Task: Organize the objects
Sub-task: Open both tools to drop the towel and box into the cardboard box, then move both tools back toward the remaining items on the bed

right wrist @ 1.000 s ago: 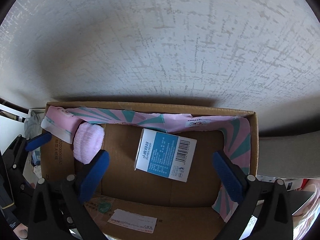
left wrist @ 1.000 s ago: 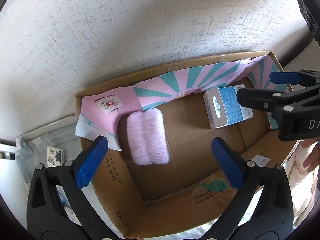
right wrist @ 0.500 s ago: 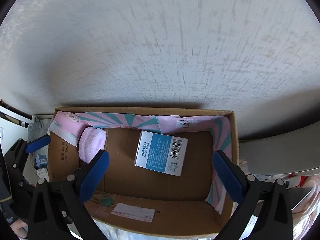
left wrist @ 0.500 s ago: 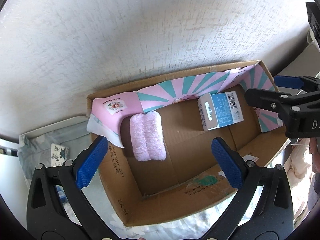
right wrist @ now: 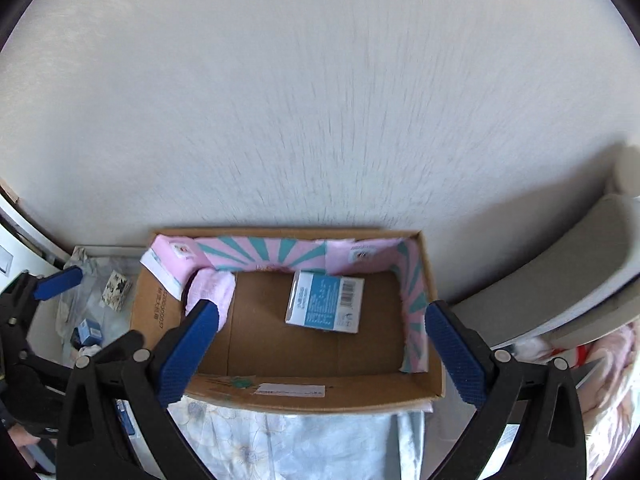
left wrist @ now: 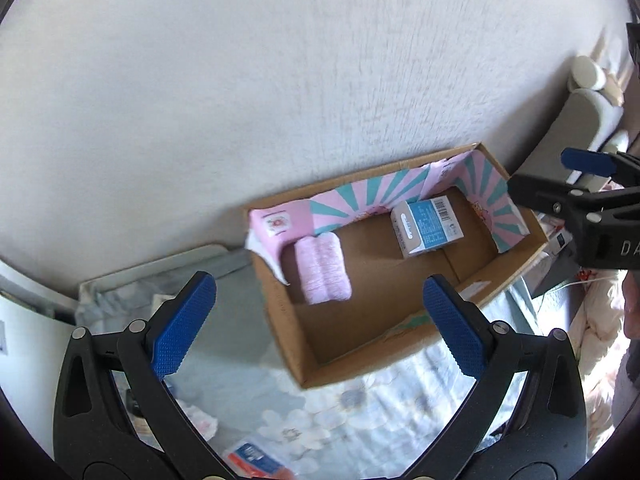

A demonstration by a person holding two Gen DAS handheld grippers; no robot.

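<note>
An open cardboard box (left wrist: 292,344) (right wrist: 144,320) stands against the white wall, lined along its back and right side with pink and teal paper. Inside lie a blue and white carton (left wrist: 428,226) (right wrist: 326,307) and a folded pink cloth (left wrist: 322,270) (right wrist: 210,290). My left gripper (left wrist: 318,326) hovers open and empty, above and in front of the box. My right gripper (right wrist: 320,354) is open too, held over the box's front edge with nothing between its fingers; in the left wrist view it shows at the right edge (left wrist: 576,184).
The box rests on a pale floral bedsheet (left wrist: 340,404) (right wrist: 300,440). Small boxes (right wrist: 116,286) (right wrist: 89,330) lie left of it, and an orange and blue packet (left wrist: 256,458) lies near the bottom. A grey padded headboard (right wrist: 560,300) stands at the right.
Both grippers have pulled back and up from the box, which now looks smaller and farther. The carton and pink cloth stay where they lay. Both stay open.
</note>
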